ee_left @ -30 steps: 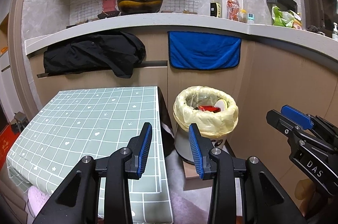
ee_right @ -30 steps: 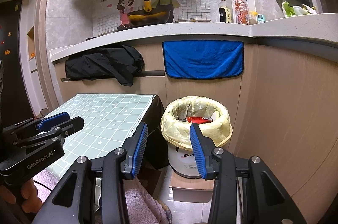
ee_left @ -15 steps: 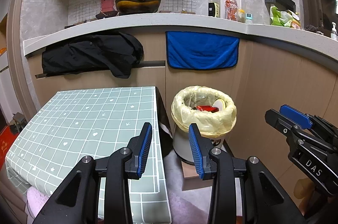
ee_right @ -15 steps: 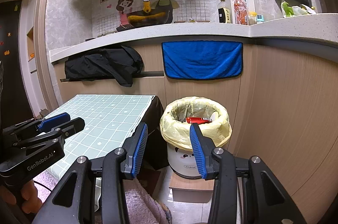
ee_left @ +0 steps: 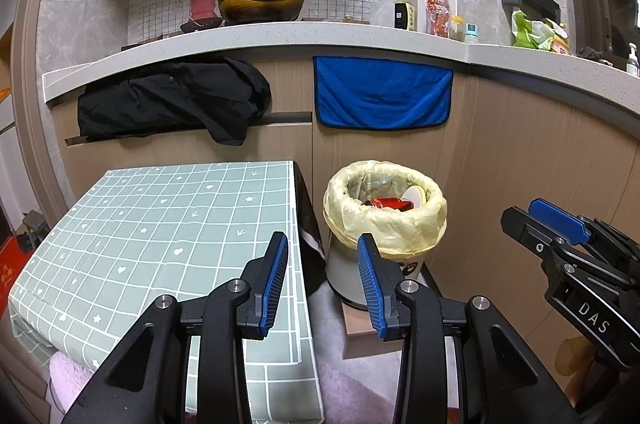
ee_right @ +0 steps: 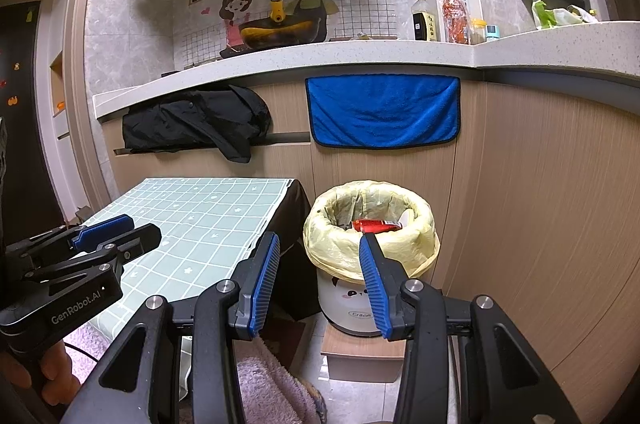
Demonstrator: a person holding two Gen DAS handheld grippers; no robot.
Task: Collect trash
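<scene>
A white trash bin lined with a pale yellow bag stands on a low block by the wooden cabinet. Inside lie a red can and a white round piece. My left gripper is open and empty, held short of the bin, over the right edge of the green checked table. My right gripper is also open and empty, in front of the bin. Each gripper shows at the side of the other's view: the right one, the left one.
A black jacket and a blue towel hang on the cabinet front under the counter. A wok, bottles and a green bag sit on the counter. A pink fluffy cloth lies below the table edge. A hand holds the left gripper.
</scene>
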